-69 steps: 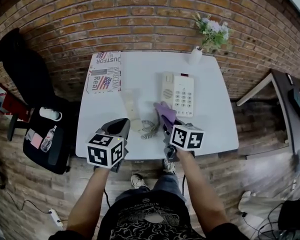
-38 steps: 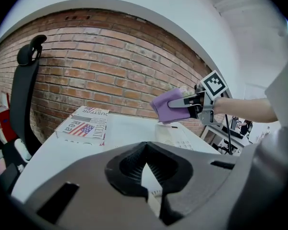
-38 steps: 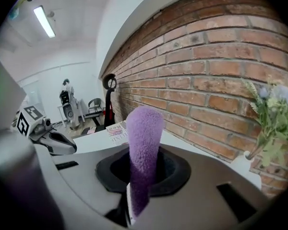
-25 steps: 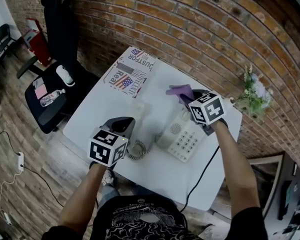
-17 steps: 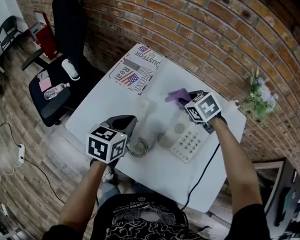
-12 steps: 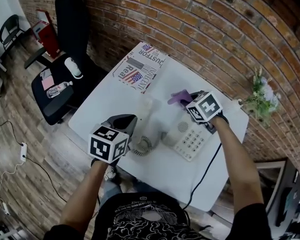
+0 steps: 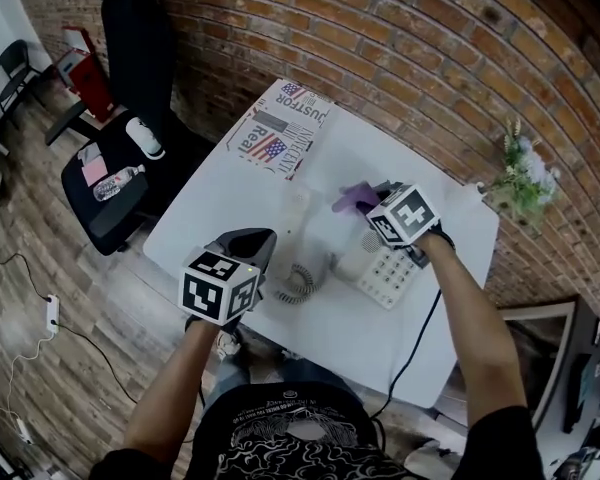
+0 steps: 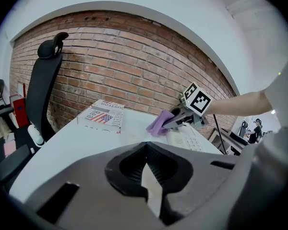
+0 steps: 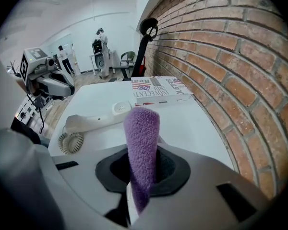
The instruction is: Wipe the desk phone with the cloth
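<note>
The cream desk phone (image 7: pixel 390 265) lies on the white table (image 7: pixel 435 318), its handset (image 7: pixel 297 216) off the cradle to the left and joined by a coiled cord (image 7: pixel 298 283). My right gripper (image 7: pixel 368 201) is shut on a purple cloth (image 7: pixel 354 198) at the phone's far left corner. In the right gripper view the cloth (image 9: pixel 141 143) sticks up out of the jaws, with the handset (image 9: pixel 93 120) beyond it. My left gripper (image 7: pixel 248 245) hovers near the table's front edge, short of the cord, shut on nothing (image 8: pixel 146 176). The left gripper view shows the cloth (image 8: pixel 158 123) over the phone (image 8: pixel 188 139).
A flat printed box (image 7: pixel 280 131) with flag pictures lies at the table's far left corner. A white vase of flowers (image 7: pixel 520 173) stands at the far right by the brick wall. A black office chair (image 7: pixel 120 173) with small items stands left of the table.
My right gripper has carried the cloth from the phone's near side to its far left corner. The left gripper has stayed near the cord. My view has swung round.
</note>
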`<state>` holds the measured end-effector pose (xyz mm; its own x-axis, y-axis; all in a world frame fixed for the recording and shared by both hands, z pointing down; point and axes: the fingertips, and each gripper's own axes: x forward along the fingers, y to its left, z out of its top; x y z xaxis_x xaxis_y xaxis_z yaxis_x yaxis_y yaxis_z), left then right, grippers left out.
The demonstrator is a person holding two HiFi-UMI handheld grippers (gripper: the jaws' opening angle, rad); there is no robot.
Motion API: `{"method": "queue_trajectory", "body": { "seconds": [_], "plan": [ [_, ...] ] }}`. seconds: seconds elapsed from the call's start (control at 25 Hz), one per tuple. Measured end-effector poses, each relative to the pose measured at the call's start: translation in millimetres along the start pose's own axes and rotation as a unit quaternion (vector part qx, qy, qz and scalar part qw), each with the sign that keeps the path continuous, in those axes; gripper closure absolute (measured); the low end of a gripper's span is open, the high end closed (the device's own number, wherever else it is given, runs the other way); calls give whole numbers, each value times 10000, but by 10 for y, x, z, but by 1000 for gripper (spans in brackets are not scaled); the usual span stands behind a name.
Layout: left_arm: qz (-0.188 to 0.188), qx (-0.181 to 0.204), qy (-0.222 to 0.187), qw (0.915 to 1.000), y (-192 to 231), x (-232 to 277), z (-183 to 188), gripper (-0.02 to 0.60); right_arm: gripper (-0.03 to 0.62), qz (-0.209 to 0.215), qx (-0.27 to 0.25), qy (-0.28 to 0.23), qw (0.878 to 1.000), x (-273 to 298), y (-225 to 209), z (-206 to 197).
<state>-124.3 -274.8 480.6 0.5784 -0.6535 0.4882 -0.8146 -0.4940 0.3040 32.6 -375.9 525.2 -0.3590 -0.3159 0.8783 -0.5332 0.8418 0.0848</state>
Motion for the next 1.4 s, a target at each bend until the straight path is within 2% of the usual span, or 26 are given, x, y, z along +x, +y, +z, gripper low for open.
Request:
{"method": "queue_trajectory", "body": {
  "seconds": [0.28, 0.96, 1.4],
  "plan": [
    [-187, 108, 64, 9997, -5, -53, -35, 577, 548, 112, 208, -63, 9997, 32, 289, -26],
    [-812, 516, 261, 9950, -46, -174, -90, 577, 548, 50, 821, -244, 9963, 84, 869, -140],
    [-1270, 918, 334, 9871, -59, -318, -117, 577, 548, -264, 1373, -390, 9894, -24, 1237, -141]
  ]
}}
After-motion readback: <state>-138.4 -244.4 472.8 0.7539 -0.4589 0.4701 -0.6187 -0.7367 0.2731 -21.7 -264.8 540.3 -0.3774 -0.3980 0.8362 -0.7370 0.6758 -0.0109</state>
